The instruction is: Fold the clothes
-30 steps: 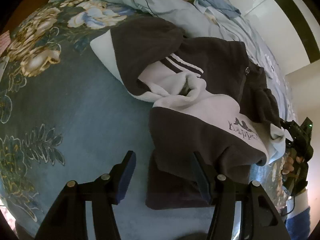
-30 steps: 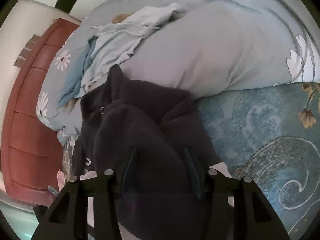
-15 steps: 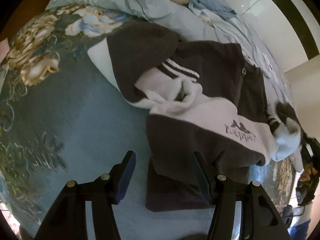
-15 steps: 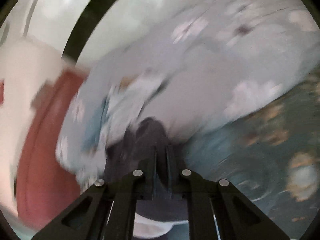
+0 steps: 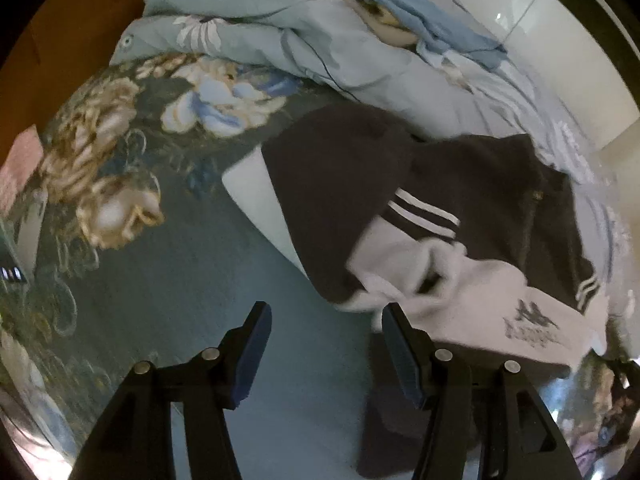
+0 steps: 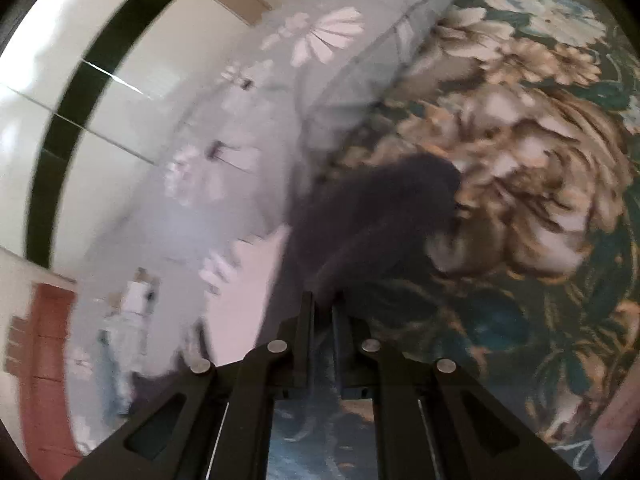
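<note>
A black and white hoodie (image 5: 460, 216) lies crumpled on the blue floral bedspread (image 5: 168, 280), with white sleeve stripes and a printed logo on its white chest band. My left gripper (image 5: 324, 352) is open and empty, low over the bedspread at the hoodie's near left edge; its right finger (image 5: 400, 352) is beside the fabric. My right gripper (image 6: 322, 312) is shut on a dark fold of the hoodie (image 6: 376, 208) and holds it lifted above the bedspread (image 6: 520, 160); that view is blurred by motion.
A pale blue flowered duvet (image 5: 320, 40) is heaped along the far side of the bed, with a light blue garment (image 5: 440, 28) on it. White wardrobe panels (image 6: 80, 92) and a red-brown wooden cabinet (image 6: 44, 360) stand beyond. Something pink (image 5: 20, 160) lies at the left edge.
My right gripper has shut on the dark hoodie fabric and swung it up and to the right. The hoodie's right side has been pulled and shifted. My left gripper has moved slightly forward, still open.
</note>
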Demonstrator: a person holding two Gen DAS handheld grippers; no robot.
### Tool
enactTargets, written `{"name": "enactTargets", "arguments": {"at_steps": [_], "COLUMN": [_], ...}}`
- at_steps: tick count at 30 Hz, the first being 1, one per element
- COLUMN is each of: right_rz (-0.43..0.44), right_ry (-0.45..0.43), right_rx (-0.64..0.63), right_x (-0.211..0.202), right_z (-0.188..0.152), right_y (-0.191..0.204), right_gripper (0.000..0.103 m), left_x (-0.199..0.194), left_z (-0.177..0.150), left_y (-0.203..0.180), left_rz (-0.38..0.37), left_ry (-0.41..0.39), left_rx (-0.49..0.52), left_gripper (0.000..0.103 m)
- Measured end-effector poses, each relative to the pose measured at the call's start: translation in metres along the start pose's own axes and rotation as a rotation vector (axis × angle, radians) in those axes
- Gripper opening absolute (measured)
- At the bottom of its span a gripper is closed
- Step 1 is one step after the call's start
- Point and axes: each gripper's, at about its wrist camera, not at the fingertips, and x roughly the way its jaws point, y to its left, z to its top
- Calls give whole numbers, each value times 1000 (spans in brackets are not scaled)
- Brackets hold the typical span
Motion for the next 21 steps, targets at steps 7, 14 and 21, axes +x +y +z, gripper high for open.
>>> {"name": "enactTargets", "arguments": {"at_steps": [7,14,21], "right_rz": [-65,-106,-95], "right_ry": [45,52,130], "right_rx": [-98,-208,-282], "right_x": [0,-24,-29], "right_z": [-16,-41,-80], "right_y": [22,48,70], "right_gripper": [11,11,11], "left_x": [34,69,96], "left_z": [27,58,84], "left_y": [-10,-57,-75], "left_rz": [82,189,240], "left_ry": [16,-11,-23], "left_rx": [105,298,368], "left_gripper": [62,62,55]}}
